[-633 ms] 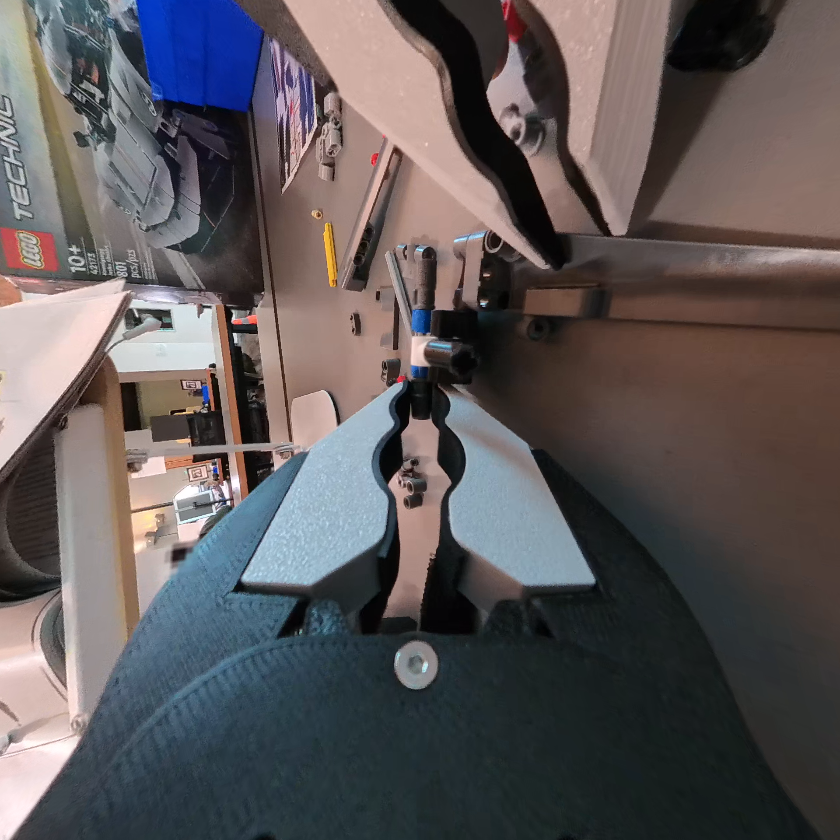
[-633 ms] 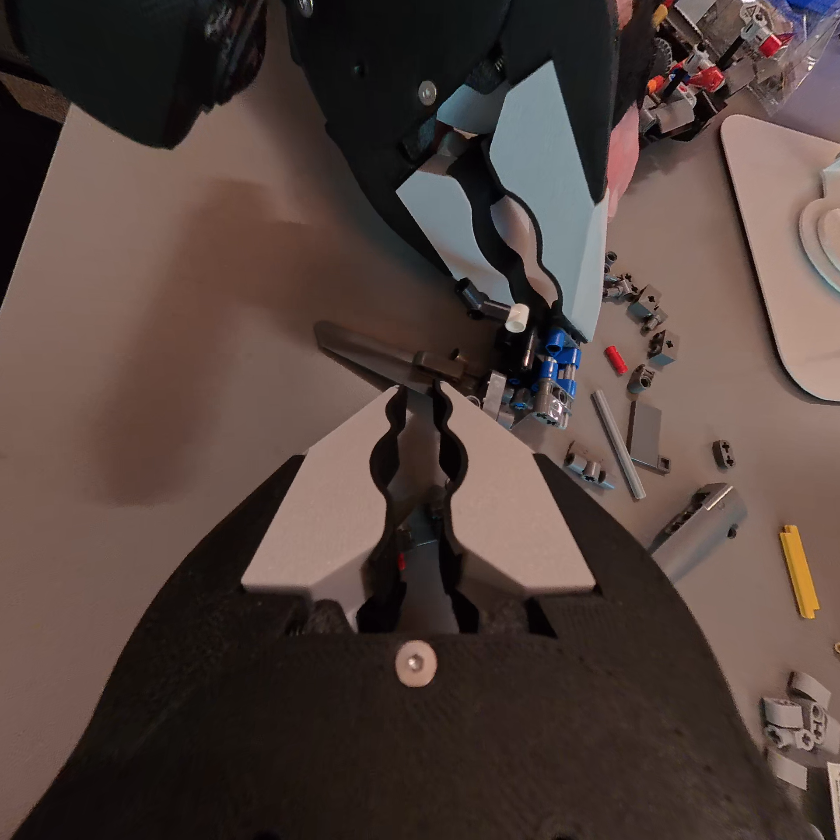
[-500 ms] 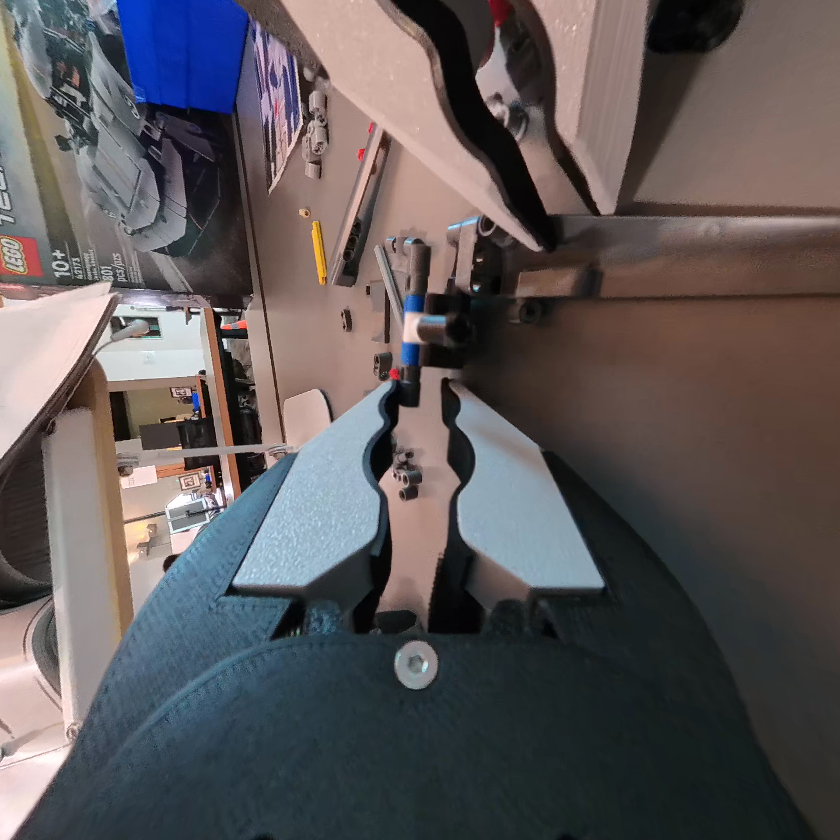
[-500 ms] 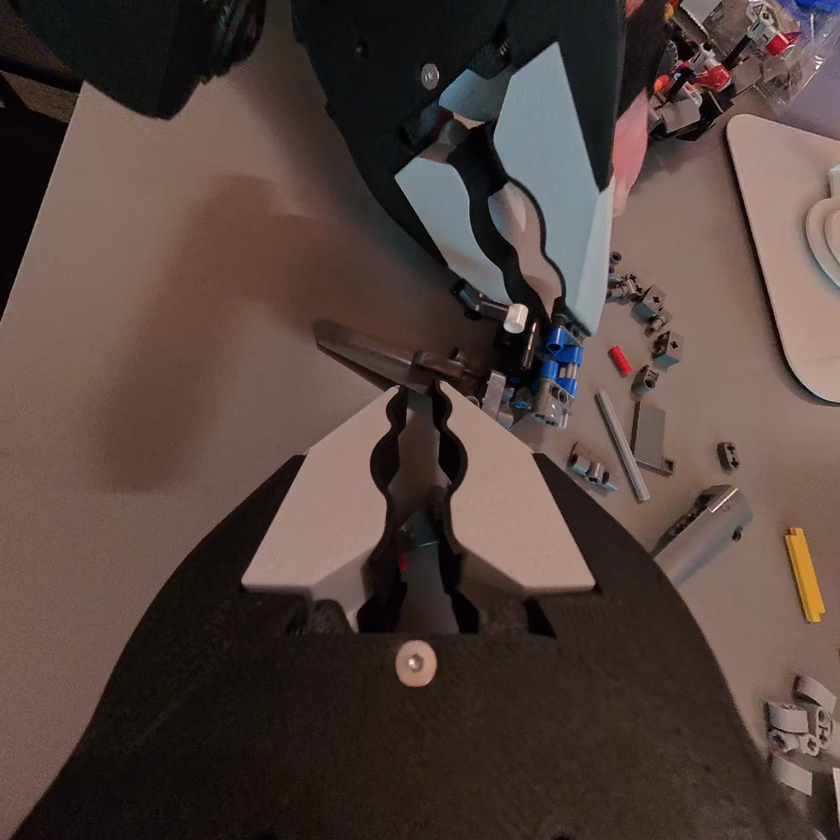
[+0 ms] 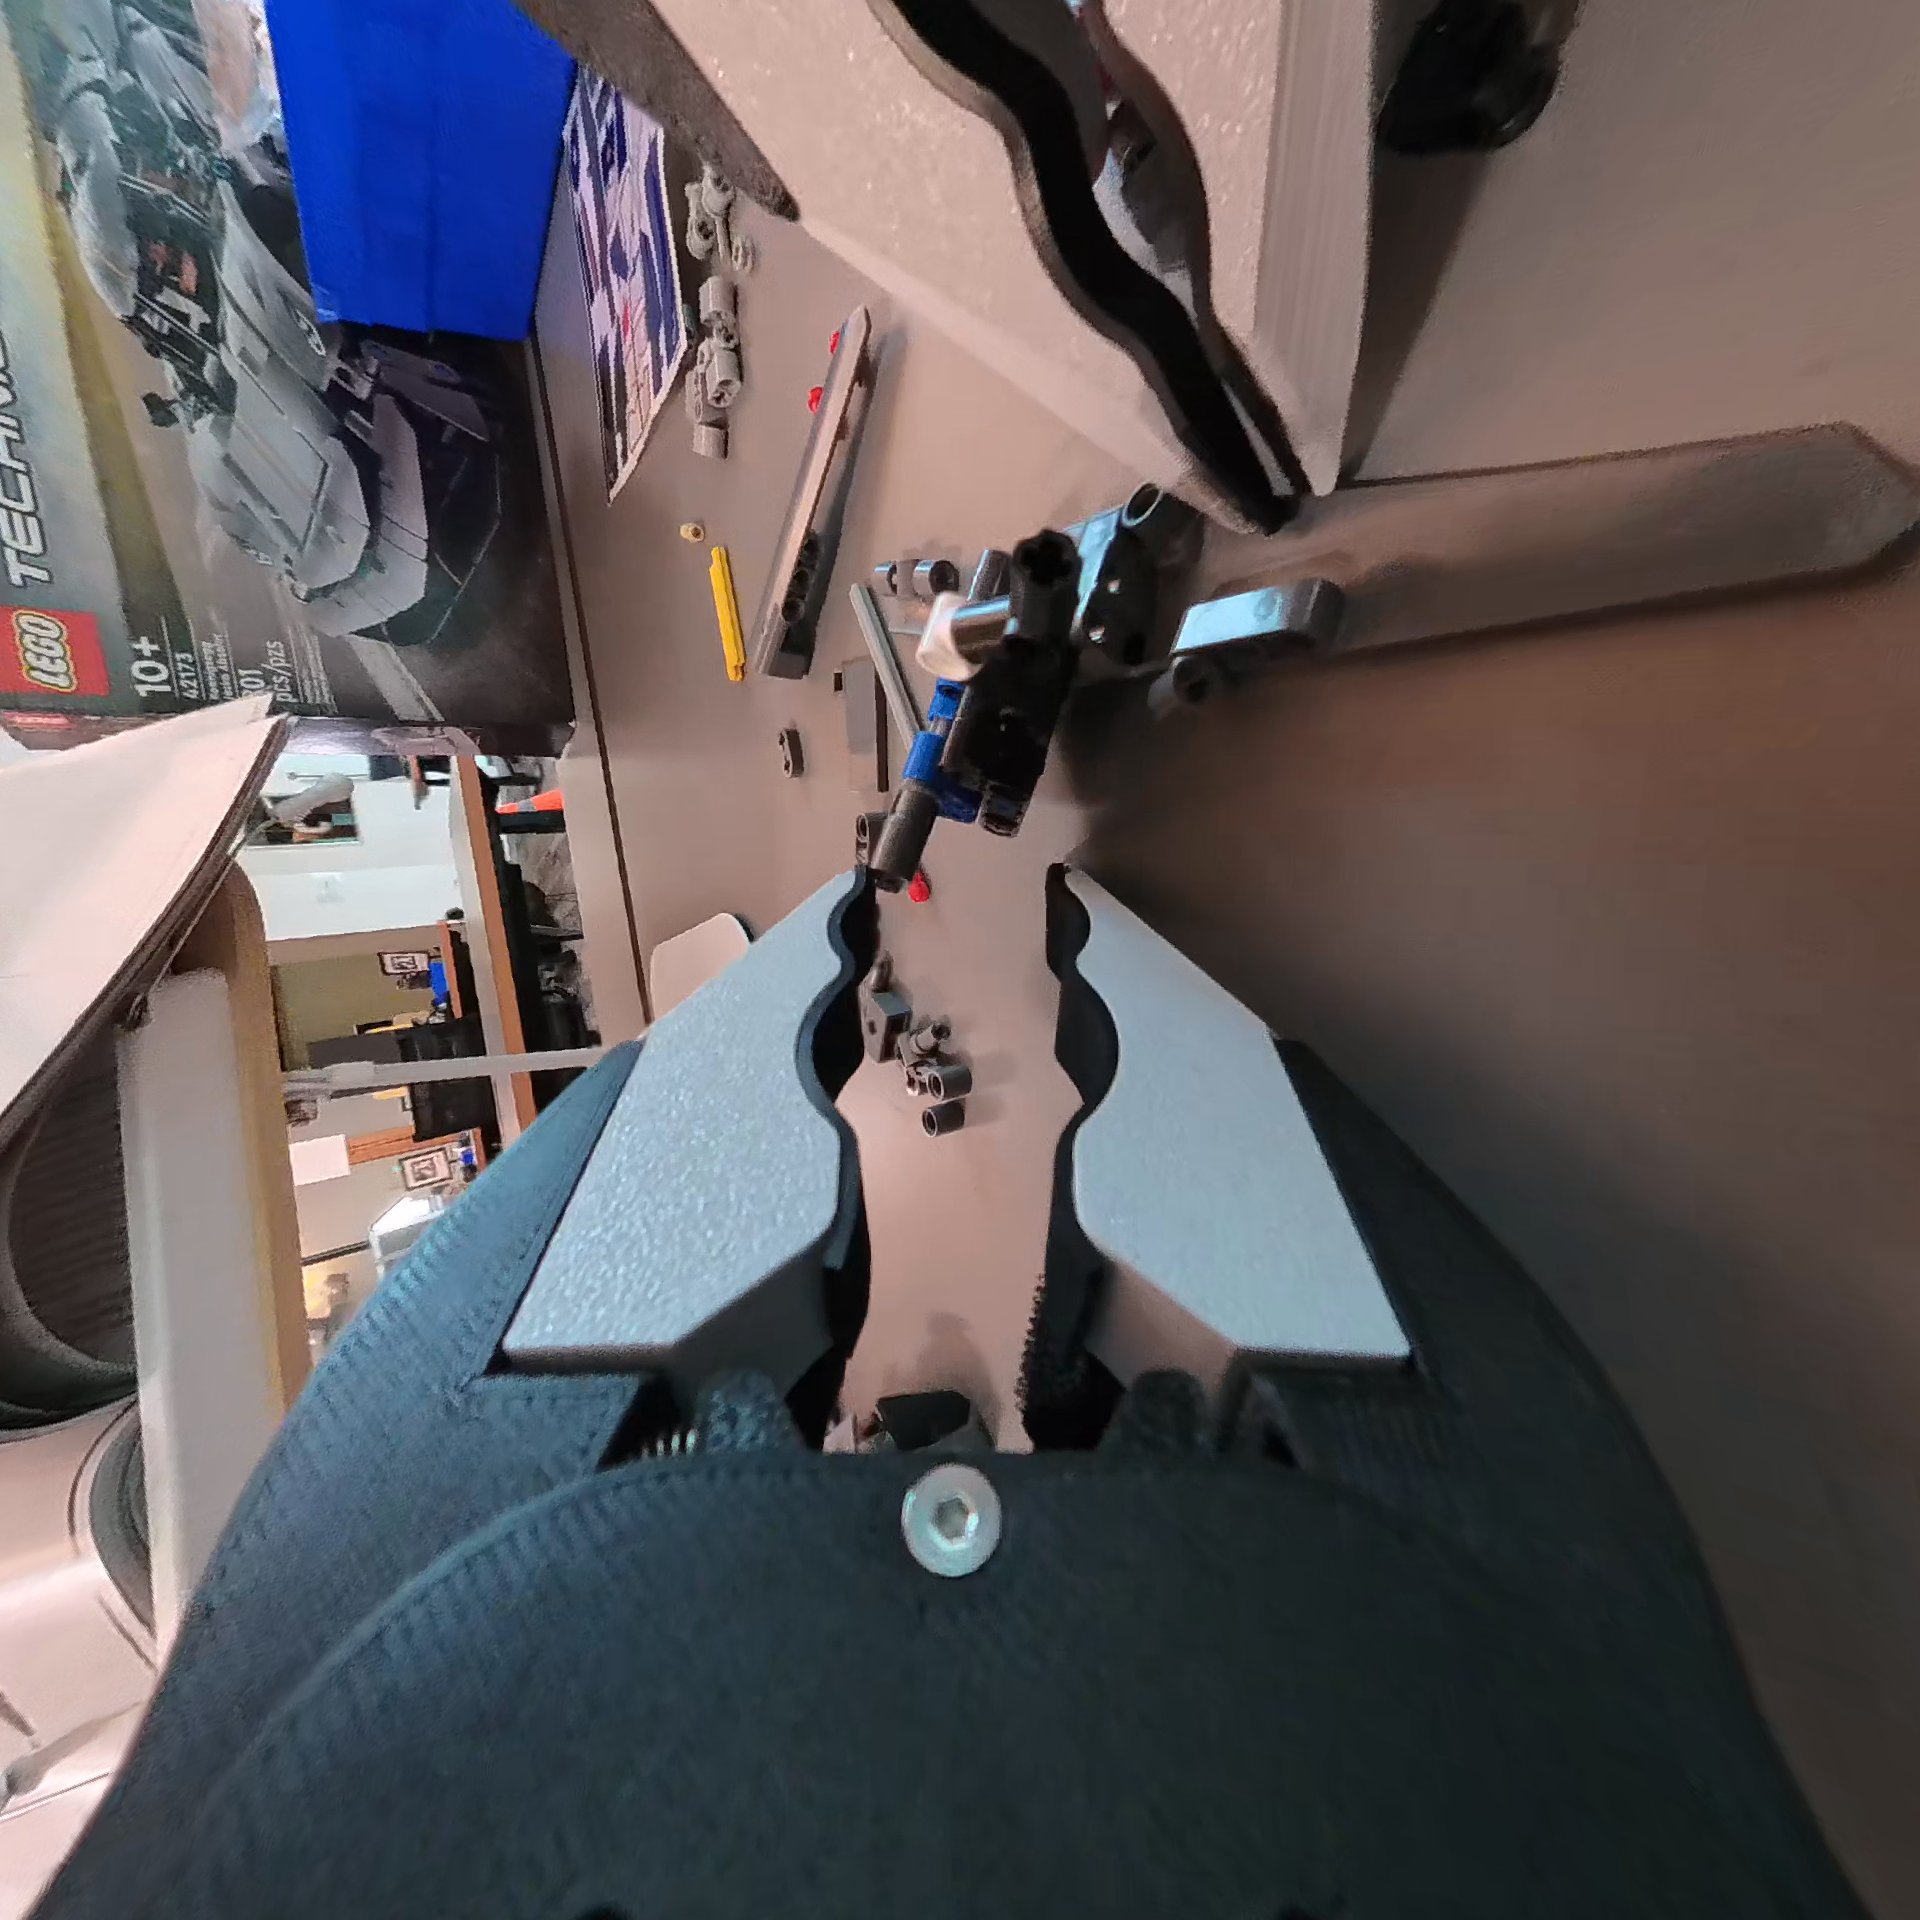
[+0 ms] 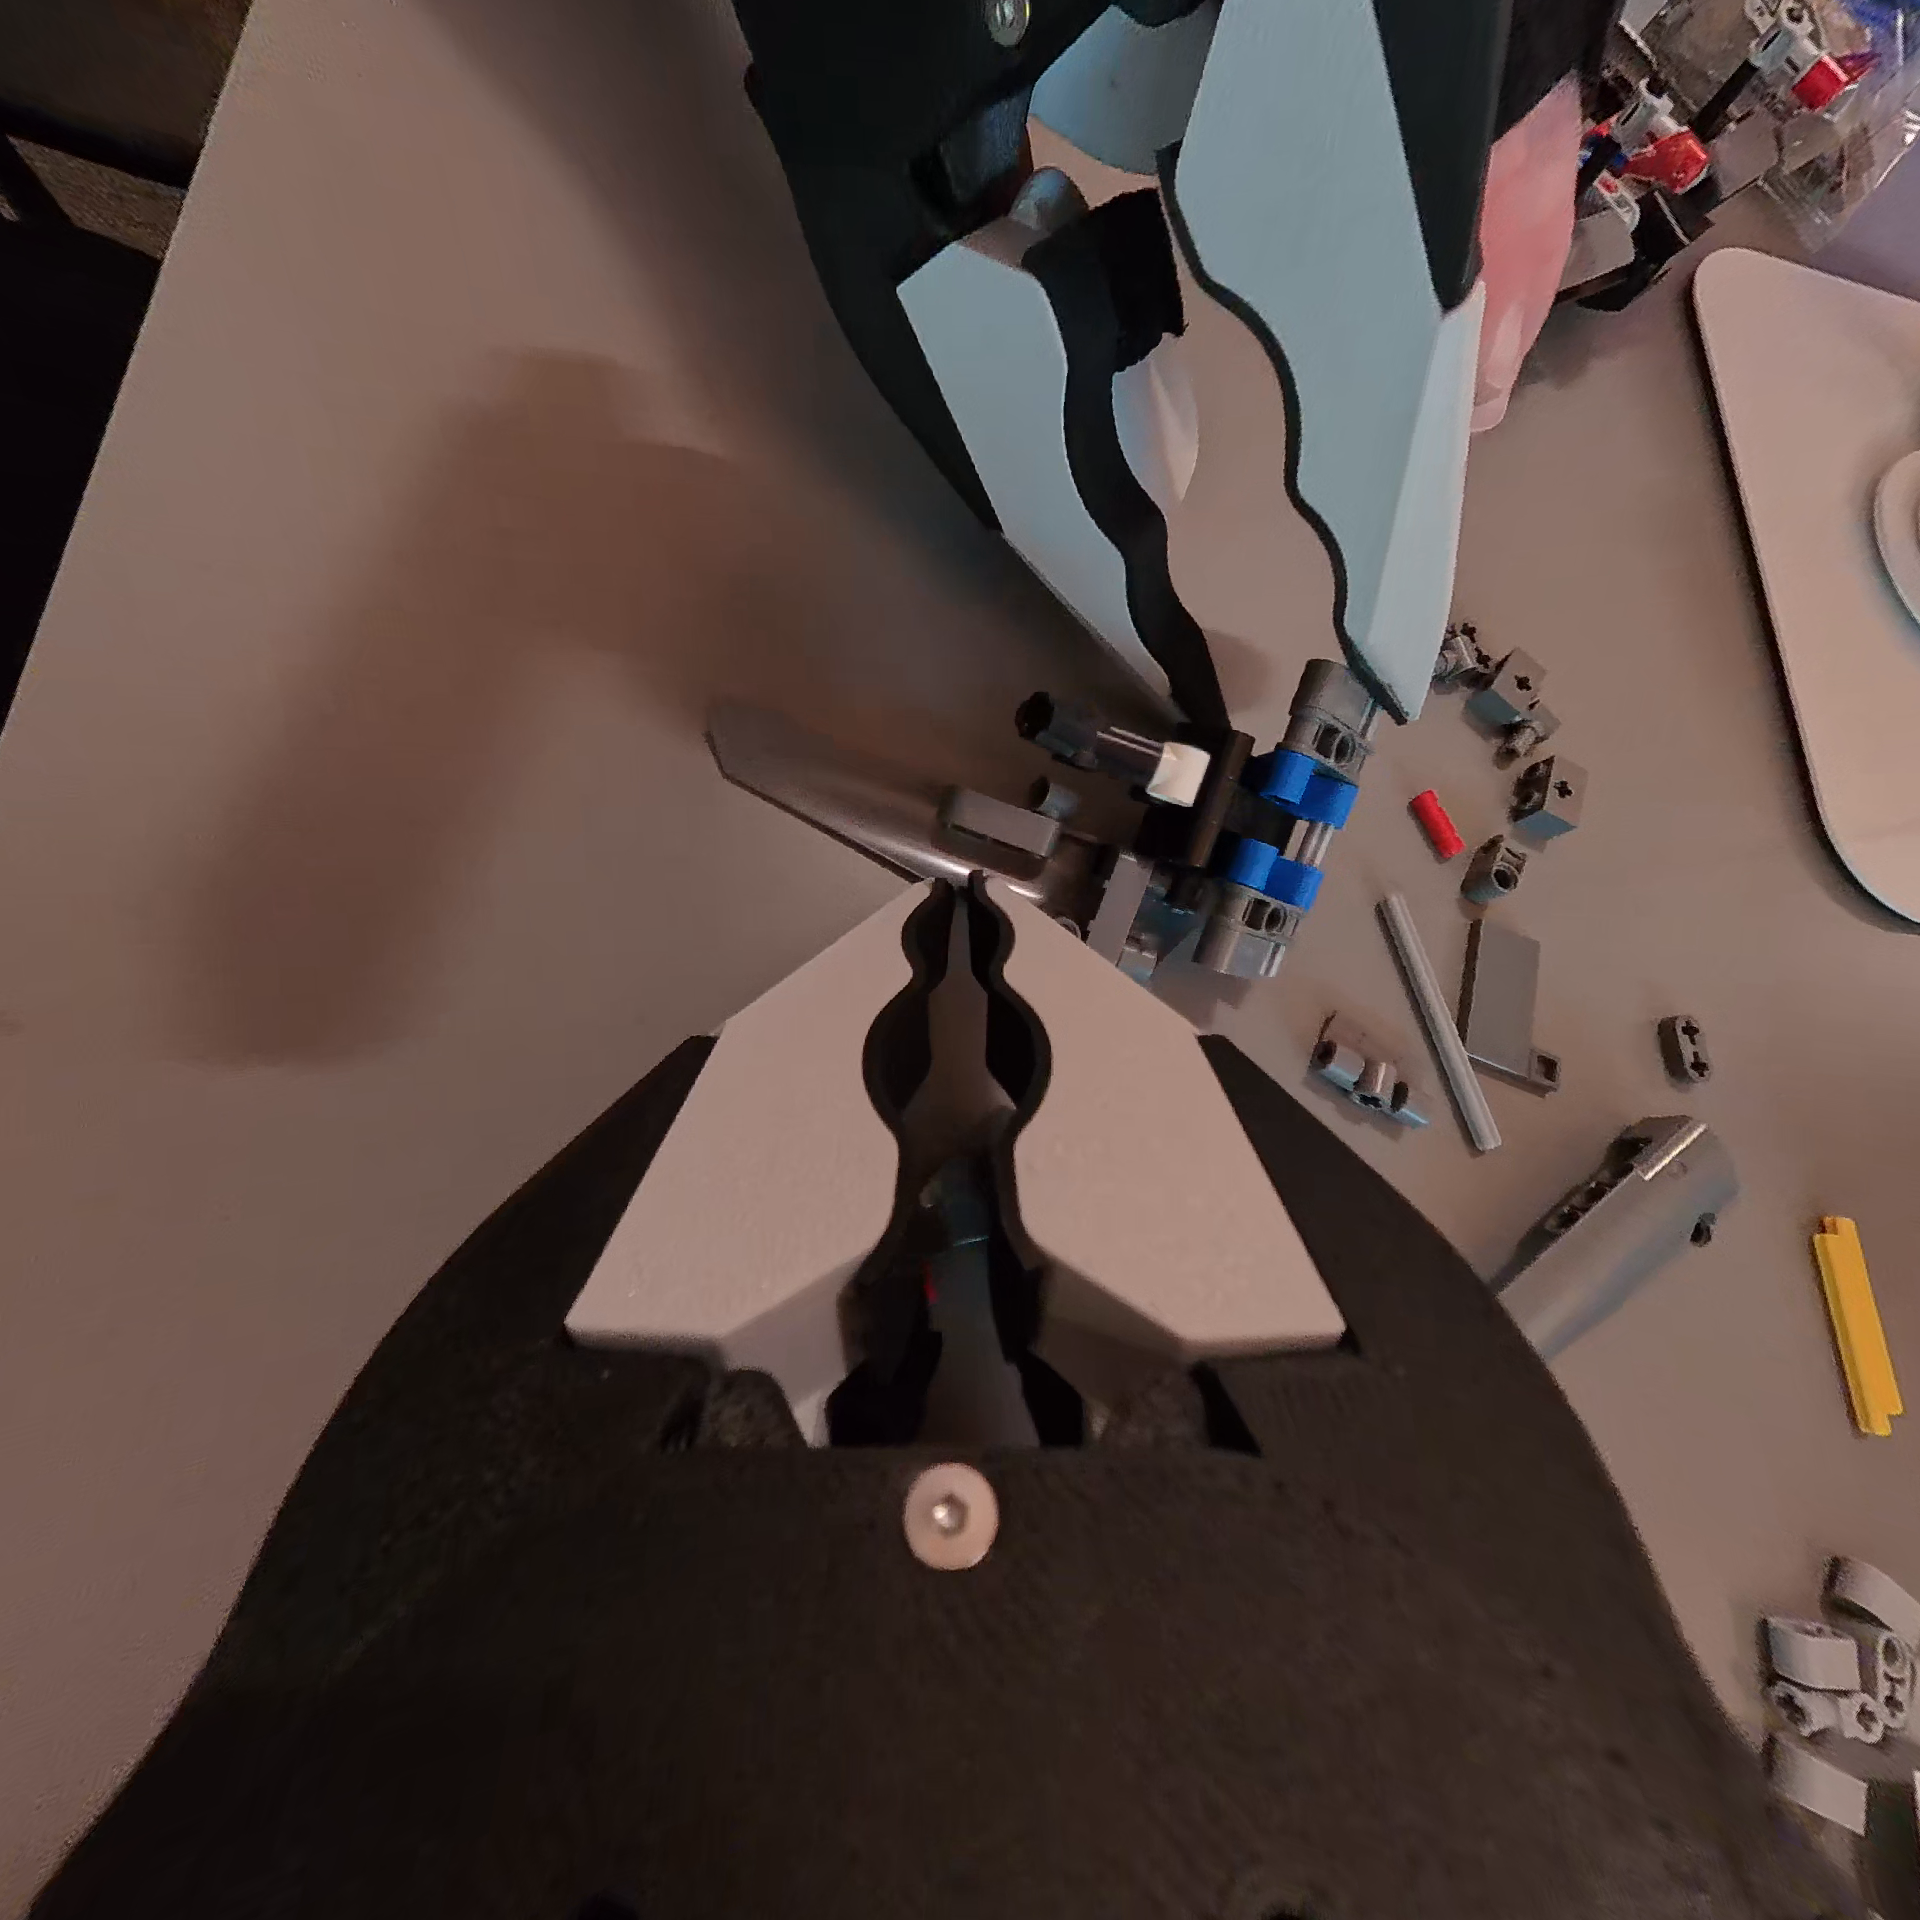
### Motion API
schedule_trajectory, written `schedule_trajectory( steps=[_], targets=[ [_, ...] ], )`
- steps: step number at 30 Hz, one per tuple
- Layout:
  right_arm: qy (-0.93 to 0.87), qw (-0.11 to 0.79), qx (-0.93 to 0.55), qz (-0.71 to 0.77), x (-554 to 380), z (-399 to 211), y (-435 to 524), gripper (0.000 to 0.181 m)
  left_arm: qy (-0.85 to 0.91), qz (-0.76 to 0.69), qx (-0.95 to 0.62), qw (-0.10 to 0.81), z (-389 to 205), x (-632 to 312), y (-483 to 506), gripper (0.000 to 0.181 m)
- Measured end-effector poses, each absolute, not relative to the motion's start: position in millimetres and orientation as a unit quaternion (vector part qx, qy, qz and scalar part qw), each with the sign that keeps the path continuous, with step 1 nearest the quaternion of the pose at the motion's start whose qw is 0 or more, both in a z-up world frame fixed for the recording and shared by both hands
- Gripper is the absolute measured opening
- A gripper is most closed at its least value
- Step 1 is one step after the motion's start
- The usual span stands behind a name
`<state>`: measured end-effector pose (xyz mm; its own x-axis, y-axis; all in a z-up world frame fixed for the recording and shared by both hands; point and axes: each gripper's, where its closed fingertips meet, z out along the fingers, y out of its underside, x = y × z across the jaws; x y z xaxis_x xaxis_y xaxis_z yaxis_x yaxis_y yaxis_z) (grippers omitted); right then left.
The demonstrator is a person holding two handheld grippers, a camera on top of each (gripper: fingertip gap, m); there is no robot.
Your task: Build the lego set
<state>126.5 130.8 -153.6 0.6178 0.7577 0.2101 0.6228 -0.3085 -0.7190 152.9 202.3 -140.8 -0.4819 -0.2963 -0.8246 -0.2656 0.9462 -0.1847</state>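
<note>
Progress, as I judged it: early. My right gripper [image 6: 954, 883] clamped small grey-black-blue subassembly [image 6: 1210, 842]; left gripper [image 5: 961, 883] gaped empty; many loose grey pieces [image 6: 1496, 997] remained on table [image 6: 416, 727].

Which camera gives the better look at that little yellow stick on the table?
The right wrist view: the yellow stick lies unobstructed at the right edge, its grooved length clear. The left wrist view shows it farther off, small and thin, beside a long grey beam.

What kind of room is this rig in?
Probably a home or office hobby desk, not a lab: a grey tabletop strewn with loose Lego parts, the set's box standing at its edge, and framed pictures in the room beyond.
</note>
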Motion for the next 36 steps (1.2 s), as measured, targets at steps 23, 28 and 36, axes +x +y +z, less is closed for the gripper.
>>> schedule_trajectory(
  steps=[23,28,36],
  targets=[
    [-0.430,0.405,-0.802,0.086,125,-152,131,0.004,0.862,-0.033,-0.119,0.492,-136,156,183,0.041],
    [-0.431,0.406,-0.802,0.086,125,-152,131,0.002,0.864,-0.037,-0.112,0.489,-143,159,178,0.024],
    [-0.431,0.407,-0.802,0.079,126,-151,131,0.000,0.874,-0.076,-0.173,0.448,-145,158,178,0.022]
  ],
)
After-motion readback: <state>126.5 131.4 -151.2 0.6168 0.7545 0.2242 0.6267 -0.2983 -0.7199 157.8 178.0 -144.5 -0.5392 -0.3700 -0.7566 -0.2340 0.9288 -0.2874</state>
